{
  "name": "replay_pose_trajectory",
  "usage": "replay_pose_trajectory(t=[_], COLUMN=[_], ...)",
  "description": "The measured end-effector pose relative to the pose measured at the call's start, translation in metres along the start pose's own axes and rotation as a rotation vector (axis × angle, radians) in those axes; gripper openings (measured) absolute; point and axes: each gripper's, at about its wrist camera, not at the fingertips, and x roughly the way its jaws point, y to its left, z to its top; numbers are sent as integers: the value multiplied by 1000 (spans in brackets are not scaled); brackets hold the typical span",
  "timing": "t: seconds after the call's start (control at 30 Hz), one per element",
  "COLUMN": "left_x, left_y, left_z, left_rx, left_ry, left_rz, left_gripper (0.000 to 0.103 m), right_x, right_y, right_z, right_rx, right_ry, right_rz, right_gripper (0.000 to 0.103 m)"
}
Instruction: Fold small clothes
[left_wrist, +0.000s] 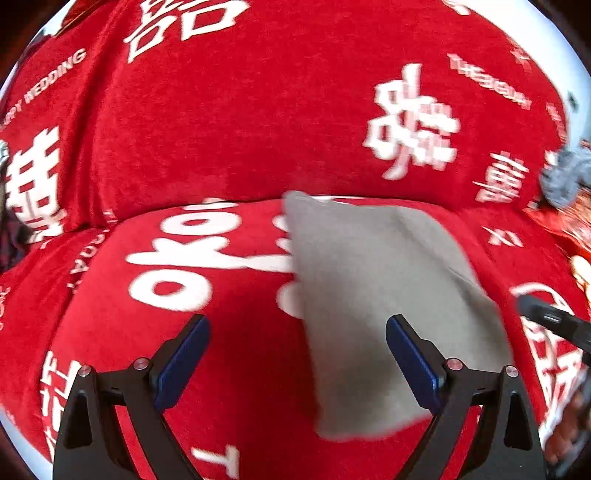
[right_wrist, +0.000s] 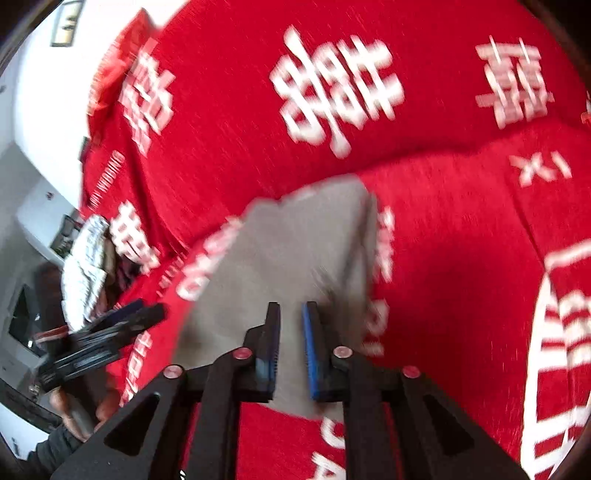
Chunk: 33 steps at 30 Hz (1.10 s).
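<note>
A small grey garment (left_wrist: 373, 295) lies folded flat on a red sofa seat. It also shows in the right wrist view (right_wrist: 280, 262). My left gripper (left_wrist: 297, 328) is open and empty, hovering above the garment's near left edge, one finger over the cloth. My right gripper (right_wrist: 290, 314) hovers over the garment's near part with its jaws a narrow gap apart and nothing between them. The left gripper (right_wrist: 122, 314) shows at the left of the right wrist view. The right gripper's tip (left_wrist: 546, 317) shows at the right edge of the left wrist view.
The sofa cover (left_wrist: 221, 129) is red with large white characters; its backrest rises behind the seat. A pile of pale and dark clothes (right_wrist: 88, 258) lies at the sofa's left end. A grey fuzzy item (left_wrist: 565, 173) and red patterned fabric (left_wrist: 569, 221) lie at the right.
</note>
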Motion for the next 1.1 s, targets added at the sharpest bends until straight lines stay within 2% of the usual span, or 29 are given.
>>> replay_pose_trajectory(t=[0.1, 0.13, 0.17, 0.23, 0.27, 0.33, 0.4, 0.5, 0.57, 0.6, 0.63, 0.7, 0.77, 0.83, 0.93, 1.03, 1.1], left_x=[23, 32, 40, 50, 53, 59, 63, 55, 49, 51, 56, 75, 103, 118, 131, 130, 122], left_y=[6, 6, 5, 6, 7, 9, 11, 11, 7, 3, -4, -16, -27, -29, -26, -25, -24], left_z=[5, 4, 2, -3, -5, -9, -10, 3, 18, 23, 30, 37, 41, 43, 49, 51, 51], left_rx=[-25, -24, -18, -14, -18, -29, -26, -19, -18, -9, 15, 64, 107, 99, 66, 73, 87], left_ry=[45, 64, 82, 98, 103, 115, 125, 108, 80, 81, 93, 150, 224, 254, 286, 284, 267], left_rz=[37, 43, 57, 78, 82, 84, 63, 24, -28, -35, -49, -71, -45, -65, -88, -96, -93], left_gripper=[96, 96, 96, 96, 96, 96, 96, 96, 96, 96, 96, 96, 96, 97, 97, 97, 97], right_x=[19, 33, 42, 61, 64, 63, 62, 51, 47, 49, 57, 71, 88, 104, 125, 130, 118], right_y=[15, 14, 10, -10, -18, -32, -34, -25, -20, -20, -23, -31, -45, -58, -74, -78, -76], right_z=[4, 5, 5, 3, 0, -3, -3, 8, 22, 29, 41, 56, 70, 77, 80, 80, 76], right_rx=[-37, -33, -18, 37, 48, 75, 87, 57, 24, 19, 21, 50, 91, 127, 133, 84, 90], right_ry=[51, 88, 110, 152, 156, 138, 146, 117, 83, 78, 89, 114, 144, 181, 216, 227, 206], right_rz=[75, 77, 70, 25, 18, 58, 63, 53, 54, 43, 43, 58, 65, 70, 6, -185, -168], right_gripper=[22, 26, 34, 45, 42, 34, 31, 36, 57, 63, 66, 66, 66, 66, 64, 66, 66])
